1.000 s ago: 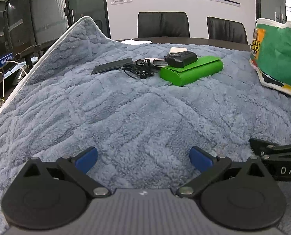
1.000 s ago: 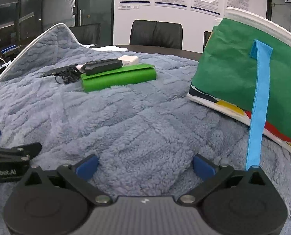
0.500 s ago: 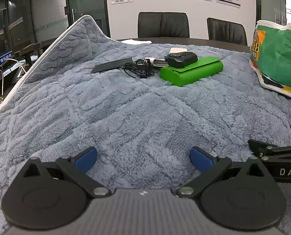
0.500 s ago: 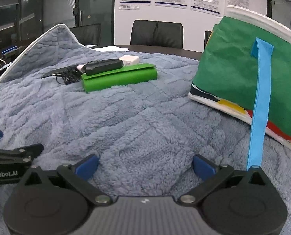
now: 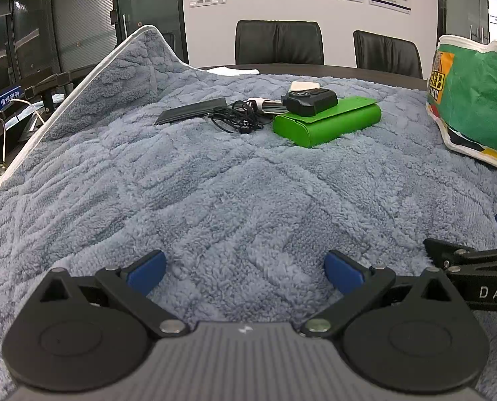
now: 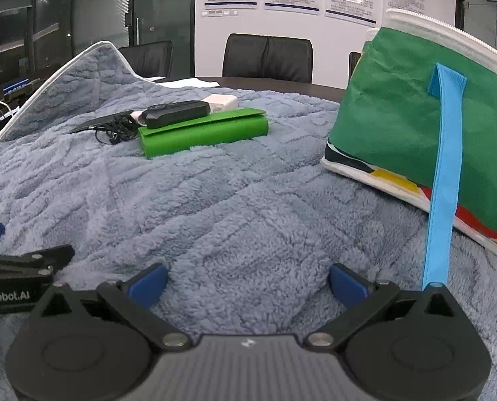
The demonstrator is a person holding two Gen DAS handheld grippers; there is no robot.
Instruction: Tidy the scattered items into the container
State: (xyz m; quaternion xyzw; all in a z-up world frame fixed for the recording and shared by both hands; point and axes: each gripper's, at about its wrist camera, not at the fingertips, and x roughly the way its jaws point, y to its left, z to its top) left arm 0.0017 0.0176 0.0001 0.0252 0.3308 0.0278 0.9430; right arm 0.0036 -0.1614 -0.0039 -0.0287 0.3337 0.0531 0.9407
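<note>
Both the left gripper [image 5: 245,267] and the right gripper [image 6: 248,275] are spread wide, holding nothing. Best start with the black remote [image 5: 310,101] at upper centre, lifting it straight off the green pouch [image 5: 328,120] toward the bag [image 6: 415,127].

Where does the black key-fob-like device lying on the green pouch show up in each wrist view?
Left wrist view: the black device lies upper centre, on the far left end of the green pouch.
Right wrist view: it lies upper left of centre, again on the pouch's left end.
Shared landmark: the tangled black earphones, just left of the pouch in both views.
</note>
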